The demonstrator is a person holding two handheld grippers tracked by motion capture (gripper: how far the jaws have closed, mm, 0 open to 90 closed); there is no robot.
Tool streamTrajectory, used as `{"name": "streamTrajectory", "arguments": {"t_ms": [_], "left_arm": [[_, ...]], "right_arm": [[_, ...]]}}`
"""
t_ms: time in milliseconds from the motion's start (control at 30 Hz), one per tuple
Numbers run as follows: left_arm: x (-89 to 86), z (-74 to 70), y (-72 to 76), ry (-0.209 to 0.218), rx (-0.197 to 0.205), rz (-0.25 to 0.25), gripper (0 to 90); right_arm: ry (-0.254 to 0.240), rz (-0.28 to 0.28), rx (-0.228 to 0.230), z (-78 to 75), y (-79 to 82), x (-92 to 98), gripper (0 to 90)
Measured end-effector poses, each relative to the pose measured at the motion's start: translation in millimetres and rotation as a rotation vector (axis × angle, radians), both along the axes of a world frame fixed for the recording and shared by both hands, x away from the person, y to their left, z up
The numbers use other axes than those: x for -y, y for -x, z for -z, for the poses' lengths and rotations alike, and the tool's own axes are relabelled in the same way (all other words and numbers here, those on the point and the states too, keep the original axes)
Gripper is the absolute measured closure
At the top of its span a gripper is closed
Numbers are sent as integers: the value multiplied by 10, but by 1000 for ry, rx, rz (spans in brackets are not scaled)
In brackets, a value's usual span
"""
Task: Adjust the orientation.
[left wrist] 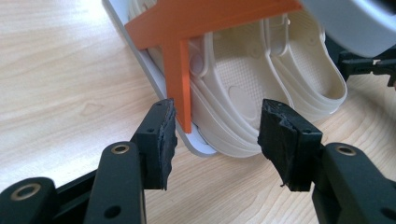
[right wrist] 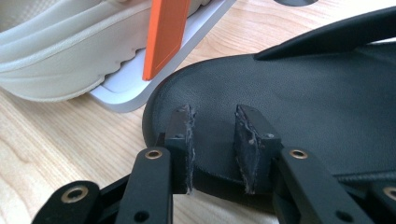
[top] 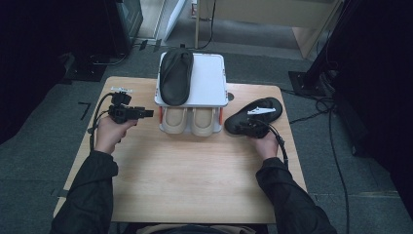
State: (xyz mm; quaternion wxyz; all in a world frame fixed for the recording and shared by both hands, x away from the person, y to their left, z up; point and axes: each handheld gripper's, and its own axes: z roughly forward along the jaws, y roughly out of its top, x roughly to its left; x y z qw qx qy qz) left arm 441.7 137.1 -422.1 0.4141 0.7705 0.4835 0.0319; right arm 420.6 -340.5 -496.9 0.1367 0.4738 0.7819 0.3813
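we see the black sandal (top: pixel 254 116) lying on the wooden table (top: pixel 195 170) at about three o'clock of the white two-tier shoe rack (top: pixel 209 80), its heel just beside the rack's lower corner. our right gripper (right wrist: pixel 215 140) straddles the heel edge; whether the pads press it we cannot tell. a second black sandal (top: pixel 176 75) rests on the rack's top at its ten o'clock side, a pair of beige clogs (top: pixel 190 121) sits on the lower shelf between orange struts (left wrist: pixel 180 74). our left gripper (left wrist: pixel 215 135), at nine o'clock of the rack, stands released, facing the clogs. we can read no brand or writing anywhere.
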Motion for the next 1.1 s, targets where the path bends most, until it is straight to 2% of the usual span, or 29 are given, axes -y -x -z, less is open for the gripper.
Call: {"name": "streamTrajectory", "arguments": {"t_ms": [133,233,400,467,633,800,933,1100], "left_arm": [[23,8,15,-6,13,-3,464],[39,16,31,-10,42,-3,464],[32,37,40,-17,59,-3,464],[6,40,28,-19,55,-4,464],[-88,38,0,10,58,-35,465],[-120,57,-35,-18,52,-38,465],[-123,47,-53,-5,59,-33,464],[-118,55,-81,-4,62,-33,465]], "right_arm": [[-2,-1,18,14,53,16,678],[3,-5,17,10,88,24,678],[21,-9,19,-2,155,40,677],[18,-9,19,-1,183,60,676],[17,-14,11,-8,250,109,676],[6,-15,6,-6,316,178,675],[19,-14,9,-12,362,215,672],[7,-12,3,-10,403,286,672]]}}
